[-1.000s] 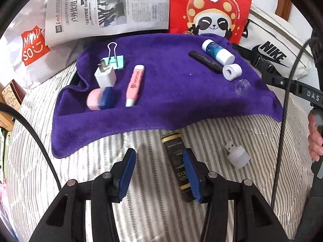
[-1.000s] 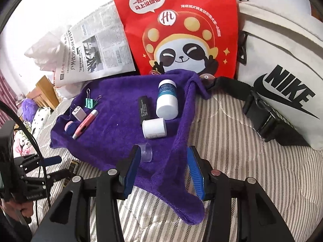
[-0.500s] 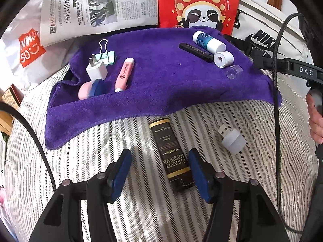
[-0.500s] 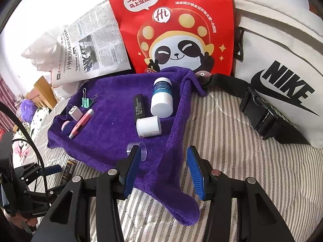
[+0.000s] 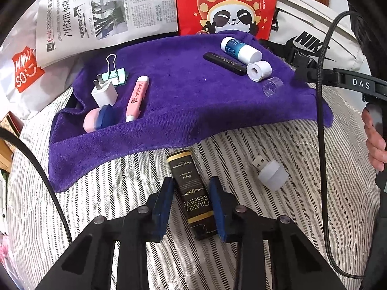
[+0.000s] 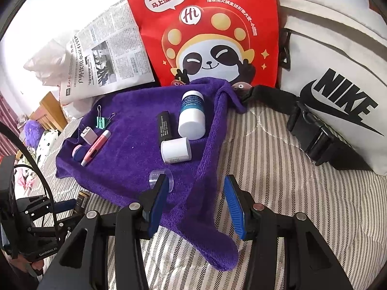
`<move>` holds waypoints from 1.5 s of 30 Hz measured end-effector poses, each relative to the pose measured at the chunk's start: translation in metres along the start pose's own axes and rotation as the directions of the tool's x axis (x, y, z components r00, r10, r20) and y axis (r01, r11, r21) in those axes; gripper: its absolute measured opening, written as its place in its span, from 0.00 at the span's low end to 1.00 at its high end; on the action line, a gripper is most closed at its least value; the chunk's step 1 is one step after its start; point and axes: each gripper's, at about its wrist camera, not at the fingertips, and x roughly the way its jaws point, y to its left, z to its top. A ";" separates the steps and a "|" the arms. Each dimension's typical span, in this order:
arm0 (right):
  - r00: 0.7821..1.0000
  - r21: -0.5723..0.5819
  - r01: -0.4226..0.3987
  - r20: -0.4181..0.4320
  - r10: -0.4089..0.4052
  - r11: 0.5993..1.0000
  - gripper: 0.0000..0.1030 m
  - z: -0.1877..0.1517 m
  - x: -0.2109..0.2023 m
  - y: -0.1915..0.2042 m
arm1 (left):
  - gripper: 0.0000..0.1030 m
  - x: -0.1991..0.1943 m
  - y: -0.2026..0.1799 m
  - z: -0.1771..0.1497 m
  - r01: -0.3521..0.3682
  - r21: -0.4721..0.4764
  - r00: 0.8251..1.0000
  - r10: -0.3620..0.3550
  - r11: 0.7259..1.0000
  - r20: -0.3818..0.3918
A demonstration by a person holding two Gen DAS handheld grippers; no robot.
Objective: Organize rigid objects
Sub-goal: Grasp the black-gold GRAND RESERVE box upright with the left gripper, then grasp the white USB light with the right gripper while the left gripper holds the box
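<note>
A black box with gold lettering (image 5: 183,169) lies on the striped bedcover just in front of the purple cloth (image 5: 193,101). My left gripper (image 5: 192,193) straddles its near half with the jaws closing. The right pad touches the box and a sliver of gap shows at the left pad. A white USB light (image 5: 271,172) lies to the box's right. My right gripper (image 6: 196,193) hangs open over the cloth's folded right edge (image 6: 205,169), holding nothing. A clear cap (image 6: 160,178) sits by its left finger.
On the cloth lie a binder clip (image 5: 116,75), charger plug (image 5: 105,94), pink pen (image 5: 137,99), pink-blue eraser (image 5: 99,120), black stick (image 5: 225,64), bottle (image 5: 239,48) and white roll (image 5: 258,70). Newspaper (image 5: 104,12), red panda bag (image 5: 227,7) and Nike bag (image 6: 338,84) stand behind.
The left jaws widened, then narrowed around the black box, which now lies between the fingers rather than by the right one. The right gripper holds still.
</note>
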 end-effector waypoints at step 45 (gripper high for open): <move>0.988 -0.496 -0.120 -0.149 0.052 0.860 0.25 -0.081 0.023 0.140 | 0.24 -0.010 0.050 -0.025 0.009 -0.056 0.998 -0.005 0.998 0.062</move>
